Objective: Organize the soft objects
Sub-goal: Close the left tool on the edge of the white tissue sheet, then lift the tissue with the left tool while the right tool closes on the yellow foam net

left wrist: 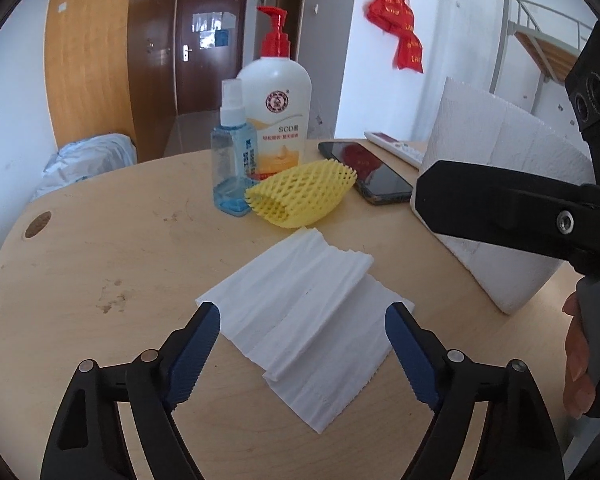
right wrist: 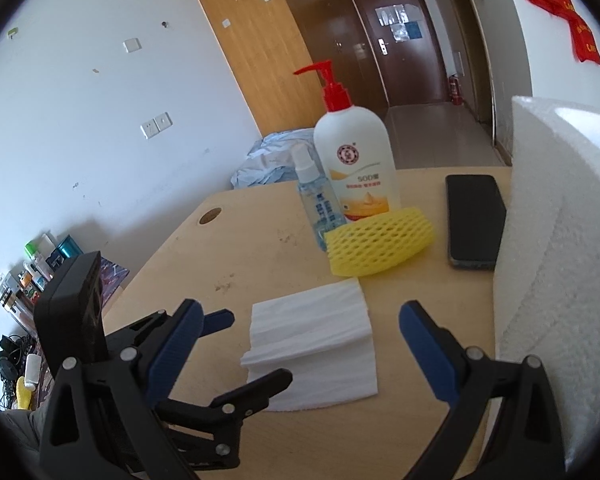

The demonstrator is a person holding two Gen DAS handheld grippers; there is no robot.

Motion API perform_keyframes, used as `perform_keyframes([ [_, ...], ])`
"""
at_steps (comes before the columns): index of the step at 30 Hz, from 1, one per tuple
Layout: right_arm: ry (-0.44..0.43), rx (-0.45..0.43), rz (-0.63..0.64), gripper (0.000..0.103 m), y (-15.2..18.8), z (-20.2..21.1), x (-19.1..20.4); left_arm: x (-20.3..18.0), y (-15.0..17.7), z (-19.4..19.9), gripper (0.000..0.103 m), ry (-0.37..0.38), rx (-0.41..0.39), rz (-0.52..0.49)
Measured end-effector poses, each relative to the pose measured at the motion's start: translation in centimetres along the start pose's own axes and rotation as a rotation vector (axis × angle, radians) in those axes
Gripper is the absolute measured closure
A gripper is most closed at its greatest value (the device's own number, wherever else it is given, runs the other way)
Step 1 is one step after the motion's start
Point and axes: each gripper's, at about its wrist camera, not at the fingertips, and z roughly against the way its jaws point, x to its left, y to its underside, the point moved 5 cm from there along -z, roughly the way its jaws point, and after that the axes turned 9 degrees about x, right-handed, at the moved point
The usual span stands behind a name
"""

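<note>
A folded white tissue lies flat on the wooden table. My left gripper hangs just over its near part, blue pads wide apart on either side of it and not pressing it. In the right wrist view the left gripper reaches in from the lower left at the tissue's left edge. My right gripper is open too, above the tissue's near side, with nothing held. A yellow foam net lies behind the tissue. A big white paper roll stands at the right.
Behind the net stand a white pump bottle with a red top and a small blue spray bottle. A black phone and a white remote lie at the back right. A person's hand shows at the right edge.
</note>
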Motion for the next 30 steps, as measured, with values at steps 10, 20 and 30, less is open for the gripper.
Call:
perform_keyframes([
  [10, 0.003, 0.017, -0.013, 0.003, 0.1, -0.7, -0.6, 0.4, 0.1, -1.5, 0.035, 0.009, 0.061, 0.006],
  [20, 0.007, 0.03, -0.02, 0.003, 0.1, -1.3, -0.8, 0.4, 0.6, -3.1, 0.053, 0.008, 0.131, -0.004],
  [30, 0.04, 0.04, -0.018, 0.003, -0.2, -1.7, -0.8, 1.5, 1.1, -2.8, 0.096, -0.091, 0.135, -0.004],
])
